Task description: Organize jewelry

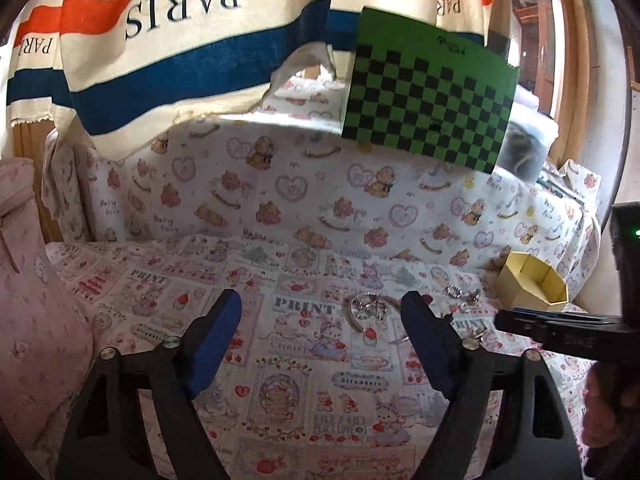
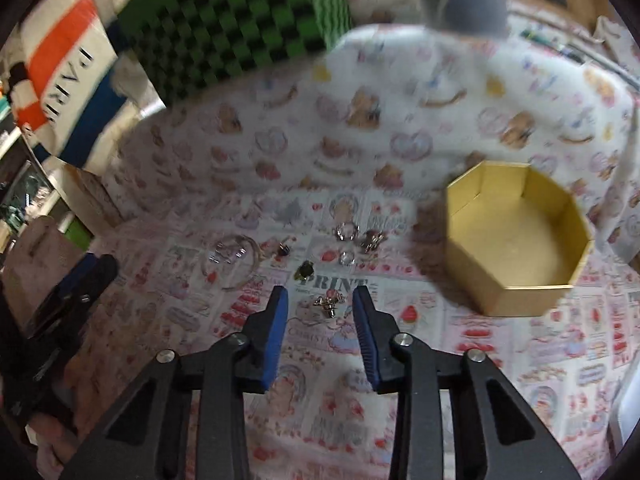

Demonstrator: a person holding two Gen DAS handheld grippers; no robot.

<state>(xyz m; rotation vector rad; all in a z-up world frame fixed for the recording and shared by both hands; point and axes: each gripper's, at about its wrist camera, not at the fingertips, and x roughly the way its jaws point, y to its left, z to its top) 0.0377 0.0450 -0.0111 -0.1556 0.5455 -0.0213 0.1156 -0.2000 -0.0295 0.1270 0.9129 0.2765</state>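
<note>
Here a small gold earring (image 2: pixel 329 302) lies on the printed cloth (image 2: pixel 460 368), left of the gold box (image 2: pixel 516 292), between the right gripper's (image 2: pixel 321 312) parted, untouching pads. More jewelry (image 2: pixel 362 238) lies beyond. Further left, the left gripper (image 1: pixel 320 320) gapes empty.

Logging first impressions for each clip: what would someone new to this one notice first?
Probably the gold octagonal box, standing open and empty on the patterned cloth at the right of the right wrist view. Left of it, small pieces of jewelry lie scattered on the cloth, one gold piece just ahead of the right gripper, not yet gripped. Behind, a green checkered board leans beside a striped PARIS cloth.
</note>
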